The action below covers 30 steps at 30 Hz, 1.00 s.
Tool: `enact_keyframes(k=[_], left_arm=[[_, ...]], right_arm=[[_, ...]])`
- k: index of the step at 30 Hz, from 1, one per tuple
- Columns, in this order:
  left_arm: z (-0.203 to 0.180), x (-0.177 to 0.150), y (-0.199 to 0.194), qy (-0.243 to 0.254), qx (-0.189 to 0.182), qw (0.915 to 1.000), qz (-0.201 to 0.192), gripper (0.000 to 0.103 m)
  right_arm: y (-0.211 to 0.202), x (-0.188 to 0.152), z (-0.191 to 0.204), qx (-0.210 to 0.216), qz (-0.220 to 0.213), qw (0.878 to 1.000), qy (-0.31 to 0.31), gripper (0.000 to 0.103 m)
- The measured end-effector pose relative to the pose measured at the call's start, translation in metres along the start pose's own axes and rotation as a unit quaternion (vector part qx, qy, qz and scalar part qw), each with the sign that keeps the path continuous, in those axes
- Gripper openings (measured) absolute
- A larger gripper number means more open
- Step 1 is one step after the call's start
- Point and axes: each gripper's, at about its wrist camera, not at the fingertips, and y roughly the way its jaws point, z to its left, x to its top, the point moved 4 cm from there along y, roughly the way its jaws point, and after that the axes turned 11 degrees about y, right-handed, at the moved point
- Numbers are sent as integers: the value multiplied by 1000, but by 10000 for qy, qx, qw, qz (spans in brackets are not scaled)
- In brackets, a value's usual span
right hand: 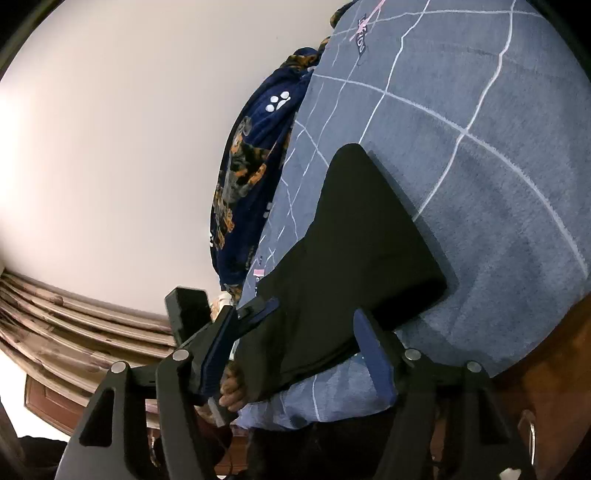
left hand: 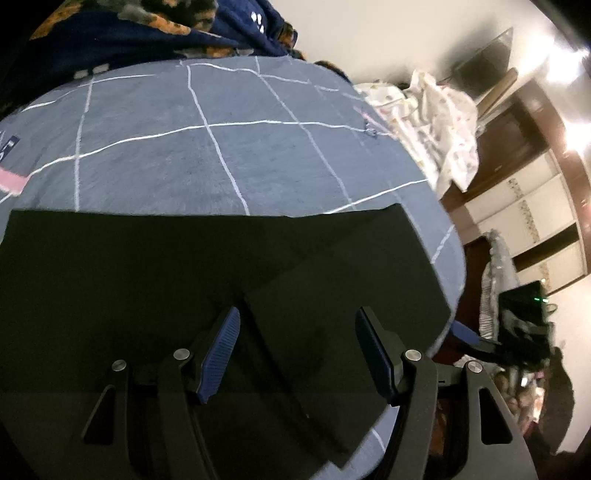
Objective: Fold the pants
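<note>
Black pants lie flat on the grey-blue checked bed sheet, with a fold edge running up between my left fingers. My left gripper hovers over them, open, its blue pads wide apart and gripping nothing. In the right wrist view the pants form a long folded strip on the sheet. My right gripper is open, and the pants' near end lies between its fingers without being pinched. The left gripper shows at the pants' left edge, held by a hand.
A dark blue blanket with dog prints is bunched at the far side of the bed. White patterned cloth is heaped off the bed's corner. A wooden wardrobe and clutter stand beyond the bed edge.
</note>
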Motion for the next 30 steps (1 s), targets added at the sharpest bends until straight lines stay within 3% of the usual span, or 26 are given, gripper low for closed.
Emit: enact_keyframes(k=[2,3,4,5,7,11,16,20,24,30], left_arm=[[-1,1,0,80,34,9999,-105,59],[-5,3,-2,215,160,9994,-214,42],[-10,3,-1,398,284,9986,-196,17],[-12,3,1,489,321,9982,-116,6],[-16,-2,4,575,360,9977,43,5],[-21,-5,-9,577,545,9968,-8,5],[-16,-3,-23,146,412,9990,0,5],[-5,-13,-12,42,744,9969,255,5],[7,-21,-1,-244,753,9962,364,6],[7,-21,-2,-252,833,9950,495,16]], right_arm=[[1,0,0,28,35,10000,19,66],[0,-1,0,19,34,10000,21,67],[0,-1,0,7,26,10000,27,69],[-2,-1,-1,2,14,10000,44,71],[-4,1,-3,41,-23,9999,139,73],[-3,3,-8,84,-39,9996,280,74],[-1,3,-10,40,-33,9996,278,75],[4,0,-12,64,74,9995,306,75],[5,-2,-11,57,148,9995,259,76],[1,1,-19,424,121,9967,680,77]])
